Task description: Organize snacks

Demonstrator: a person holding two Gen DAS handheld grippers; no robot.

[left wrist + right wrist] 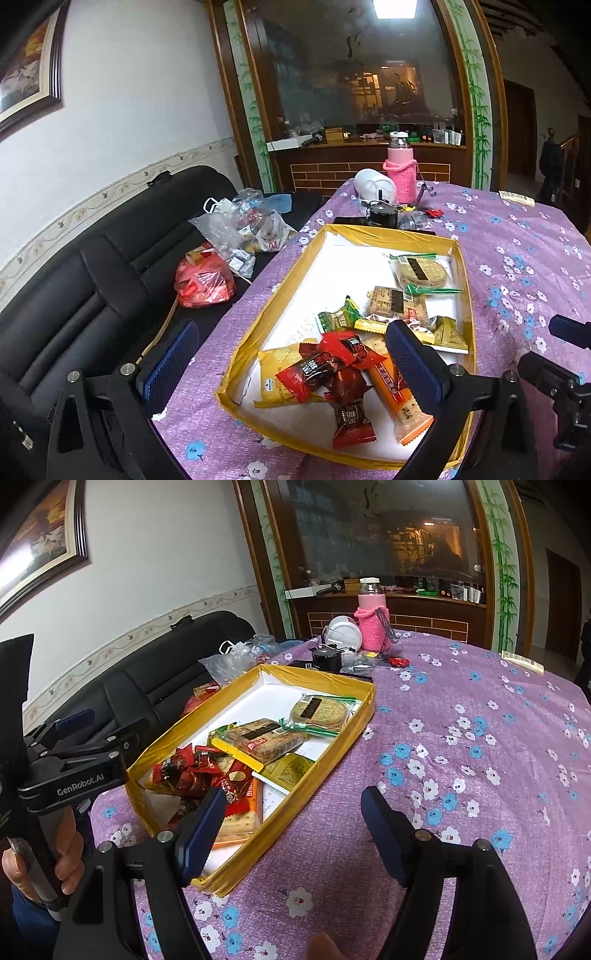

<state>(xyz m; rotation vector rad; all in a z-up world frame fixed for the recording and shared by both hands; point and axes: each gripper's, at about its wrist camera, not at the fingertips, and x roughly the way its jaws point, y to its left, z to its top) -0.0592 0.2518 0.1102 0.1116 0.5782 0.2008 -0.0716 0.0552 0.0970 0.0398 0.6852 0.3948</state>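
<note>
Yellow-taped cardboard is forming the shallow tray (pixel 463 280) that is sitting on the purple flowered counter (pixel 461 775), and the snacks are lying inside it: red candy packets (pixel 328 363) heaped at the near end, an orange cracker bar (pixel 397 397) among them, green packets (pixel 338 315) in the middle, and a round seaweed cracker pack (pixel 421 271) toward the far end. Judging by this, gathering is looking largely done, while sorting by kind is looking only partly done, since the near heap is still mixed. Further bags are sitting on the black sofa (pixel 92 280), possibly waiting.

The left tool (pixel 291 360) is hovering over the tray's near end with its jaws standing wide apart, gripping nothing. The right tool (pixel 293 840) is hanging over bare cloth just beside the tray, jaws likewise apart and empty.

The left view is showing the red plastic bag (pixel 205 282) on the sofa and the tray's near corner. The right view is showing the person's hand (pixel 40 860) gripping the left tool's handle.
</note>
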